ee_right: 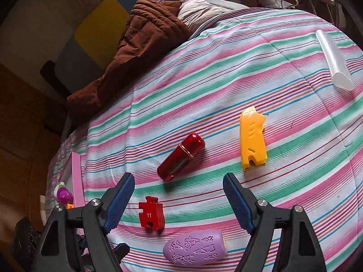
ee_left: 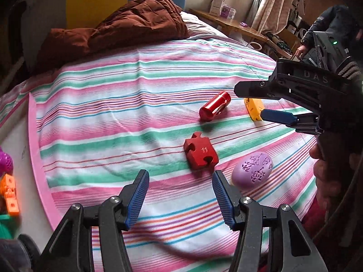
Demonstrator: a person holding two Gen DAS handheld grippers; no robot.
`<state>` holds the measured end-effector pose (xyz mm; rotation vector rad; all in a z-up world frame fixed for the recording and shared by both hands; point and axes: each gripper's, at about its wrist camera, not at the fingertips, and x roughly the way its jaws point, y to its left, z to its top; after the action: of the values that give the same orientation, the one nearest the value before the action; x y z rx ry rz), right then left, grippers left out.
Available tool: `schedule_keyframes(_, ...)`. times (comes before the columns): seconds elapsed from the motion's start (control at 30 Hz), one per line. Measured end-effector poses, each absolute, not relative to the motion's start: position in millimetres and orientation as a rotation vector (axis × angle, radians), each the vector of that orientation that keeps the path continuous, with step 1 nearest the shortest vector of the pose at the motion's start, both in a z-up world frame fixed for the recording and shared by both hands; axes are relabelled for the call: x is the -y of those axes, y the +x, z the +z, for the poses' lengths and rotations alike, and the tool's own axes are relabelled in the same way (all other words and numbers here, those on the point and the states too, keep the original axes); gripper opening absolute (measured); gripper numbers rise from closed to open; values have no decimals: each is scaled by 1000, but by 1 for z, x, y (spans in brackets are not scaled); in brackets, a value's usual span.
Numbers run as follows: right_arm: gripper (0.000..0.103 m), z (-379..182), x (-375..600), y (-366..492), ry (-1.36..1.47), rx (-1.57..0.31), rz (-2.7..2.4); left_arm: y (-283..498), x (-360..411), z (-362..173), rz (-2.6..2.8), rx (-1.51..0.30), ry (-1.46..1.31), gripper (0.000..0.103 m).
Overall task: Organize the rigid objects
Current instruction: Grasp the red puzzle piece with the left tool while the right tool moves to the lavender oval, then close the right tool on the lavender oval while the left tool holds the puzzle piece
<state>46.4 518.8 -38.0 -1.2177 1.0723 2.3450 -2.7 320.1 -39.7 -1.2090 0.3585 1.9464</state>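
Hovering w/ both jaws spread, empty: left gripper [ee_left: 180, 195] near red puzzle block [ee_left: 200, 156], right gripper [ee_right: 179, 201] above it too. Risk: grippers colliding; red capsule [ee_right: 180, 156] could've rolled on soft bed [ee_right: 295, 181].

Left gripper [ee_left: 180, 195] hovers low over the bed, its 2 blue-padded fingers [ee_left: 138, 195] spread wide with nothing between them. Right gripper [ee_right: 179, 201] also hangs above the bed, jaws wide apart and empty. In the left wrist view the right gripper [ee_left: 261, 100] reaches in from the right edge, held by a hand [ee_left: 326, 176].
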Motion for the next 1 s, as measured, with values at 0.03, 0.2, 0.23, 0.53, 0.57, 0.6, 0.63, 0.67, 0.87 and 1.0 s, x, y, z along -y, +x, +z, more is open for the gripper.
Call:
schedule_keyframes(0.03, 82, -38, -521, 48, -1209, -1081, 2338, -4, -327, -40, 1946, -358, -1212, 58)
schedule_keyframes(0.2, 82, -36, -527, 51, -1162, -1096, 2320, -15, -360, -53, 1939, -378, -1253, 58)
schedule_keyframes(0.23, 82, -35, -528, 52, -1155, -1106, 2319, -17, -366, -57, 1941, -391, -1268, 58)
schedule_keyframes(0.53, 82, -35, -525, 45, -1201, -1054, 2329, -18, -349, -68, 1986, -429, -1183, 32)
schedule_keyframes(0.57, 82, -35, -524, 43, -1211, -1034, 2332, -17, -342, -68, 1994, -429, -1172, 32)
schedule_keyframes(0.6, 82, -35, -522, 43, -1220, -1018, 2336, -15, -334, -69, 1998, -431, -1158, 32)
schedule_keyframes(0.63, 82, -36, -521, 42, -1227, -1005, 2337, -12, -327, -70, 2000, -434, -1140, 32)
schedule_keyframes(0.67, 82, -36, -521, 42, -1233, -995, 2334, -9, -319, -71, 2005, -436, -1120, 32)
schedule_keyframes(0.87, 82, -45, -529, 45, -1255, -998, 2246, 8, -281, -72, 2043, -390, -1072, 32)
schedule_keyframes(1.0, 82, -50, -537, 50, -1261, -1027, 2185, 13, -277, -72, 2059, -398, -1055, 33)
